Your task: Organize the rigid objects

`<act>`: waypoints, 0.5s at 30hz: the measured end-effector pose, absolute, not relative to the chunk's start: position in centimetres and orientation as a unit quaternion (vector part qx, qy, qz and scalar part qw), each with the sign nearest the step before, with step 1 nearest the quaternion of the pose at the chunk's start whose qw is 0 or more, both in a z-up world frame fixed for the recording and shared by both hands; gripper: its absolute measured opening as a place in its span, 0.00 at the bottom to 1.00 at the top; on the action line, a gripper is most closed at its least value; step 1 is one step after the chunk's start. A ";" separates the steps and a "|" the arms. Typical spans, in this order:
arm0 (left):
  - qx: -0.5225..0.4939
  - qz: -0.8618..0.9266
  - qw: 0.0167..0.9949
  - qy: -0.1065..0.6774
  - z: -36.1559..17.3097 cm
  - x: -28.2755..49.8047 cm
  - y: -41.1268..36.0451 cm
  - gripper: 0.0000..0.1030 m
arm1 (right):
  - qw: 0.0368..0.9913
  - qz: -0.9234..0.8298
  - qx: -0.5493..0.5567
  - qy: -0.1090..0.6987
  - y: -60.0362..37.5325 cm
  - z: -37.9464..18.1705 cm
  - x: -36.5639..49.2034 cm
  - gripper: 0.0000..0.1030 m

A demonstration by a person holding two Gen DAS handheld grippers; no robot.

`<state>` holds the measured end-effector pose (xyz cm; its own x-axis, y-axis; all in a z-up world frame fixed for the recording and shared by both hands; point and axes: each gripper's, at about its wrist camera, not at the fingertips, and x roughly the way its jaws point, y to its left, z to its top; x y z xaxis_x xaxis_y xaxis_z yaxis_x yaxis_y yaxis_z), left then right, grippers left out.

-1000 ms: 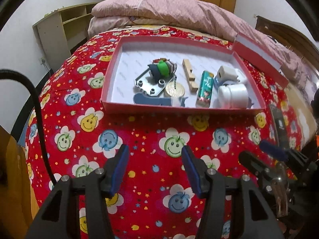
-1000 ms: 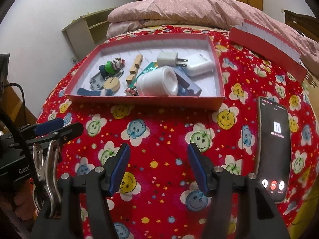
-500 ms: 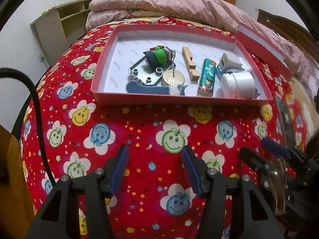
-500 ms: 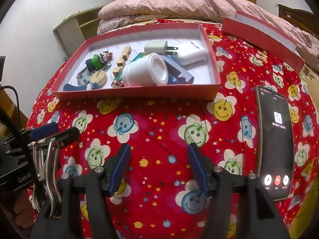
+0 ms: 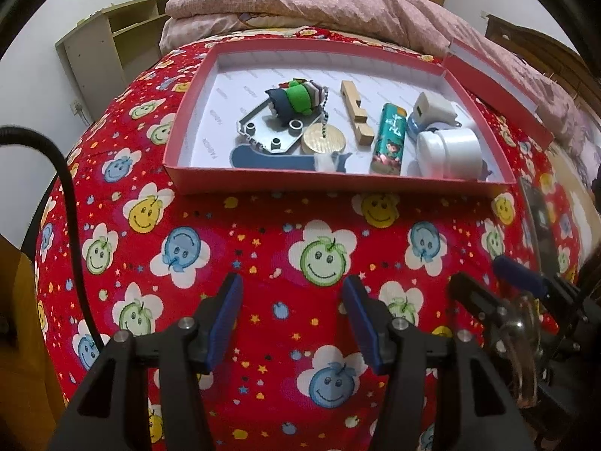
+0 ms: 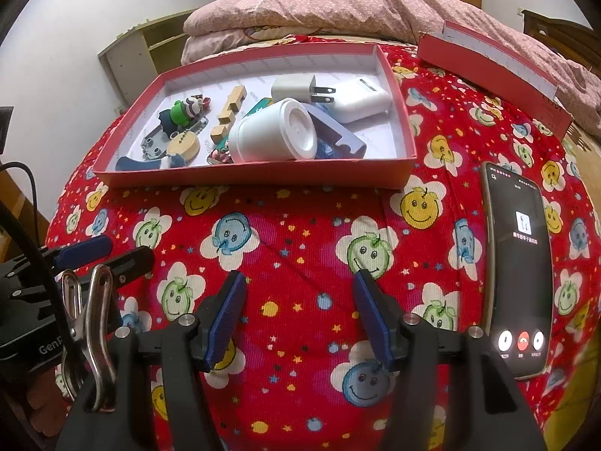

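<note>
Bright indoor light, saturated colours, sharp centre; heavy fisheye bending, dark corners

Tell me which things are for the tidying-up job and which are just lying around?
For the job:
- red box
- white jar
- white plug charger
- wooden block
- green lighter
- round gold tin
- green toy figure
- metal plate

Just lying about:
- phone
- red box lid
- pink quilt
- flowery bedspread

Both cameras now sit closer to the red tray (image 5: 263, 184); it looks bigger and lower in each view than a second ago. Phone (image 6: 520, 263) also nearer in right view.
</note>
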<state>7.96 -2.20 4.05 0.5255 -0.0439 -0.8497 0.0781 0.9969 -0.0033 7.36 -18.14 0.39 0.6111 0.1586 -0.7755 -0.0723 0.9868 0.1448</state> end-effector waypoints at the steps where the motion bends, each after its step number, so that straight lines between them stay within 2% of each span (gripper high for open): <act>1: 0.017 -0.034 0.873 0.487 4.0 8.0 -2.2 0.58 | 0.896 0.064 0.049 0.436 -18.1 0.4 7.3 0.59; 15: 0.020 -0.032 0.872 0.487 3.8 8.0 -2.3 0.60 | 0.897 0.064 0.048 0.435 -18.0 0.4 7.4 0.61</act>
